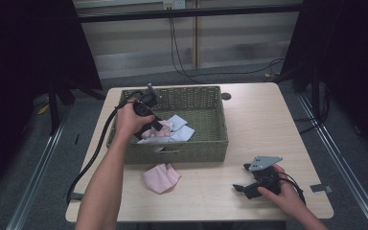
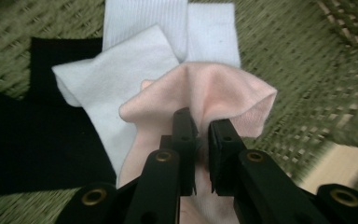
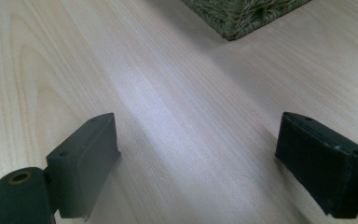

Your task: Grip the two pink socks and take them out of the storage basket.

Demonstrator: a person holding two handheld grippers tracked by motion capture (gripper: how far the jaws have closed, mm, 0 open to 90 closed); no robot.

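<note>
In the high view, a woven olive-green rectangular basket (image 1: 199, 148) sits on the pale wooden table (image 1: 258, 124). The left tongs (image 1: 159, 125) reach down into it among white cloths (image 1: 182, 132) and a pale pink cloth (image 1: 162, 129). A second pink cloth (image 1: 160, 177) lies on the table just in front of the basket. The right tongs (image 1: 243, 178) rest near the table's front right, well apart from the basket, with a grey three-cornered plate (image 1: 264, 163) on top.

In the left gripper view, the left tongs (image 2: 202, 128) are clenched on a raised fold of the pale pink cloth (image 2: 223, 88) — it overlaps the white cloths (image 2: 121, 74), beside a black cloth (image 2: 28, 144) on the basket floor (image 2: 298, 79).

In the right gripper view, the right tongs (image 3: 196, 154) stand released, spread wide over bare table (image 3: 168, 93) — a basket corner (image 3: 237, 16) shows beyond.
</note>
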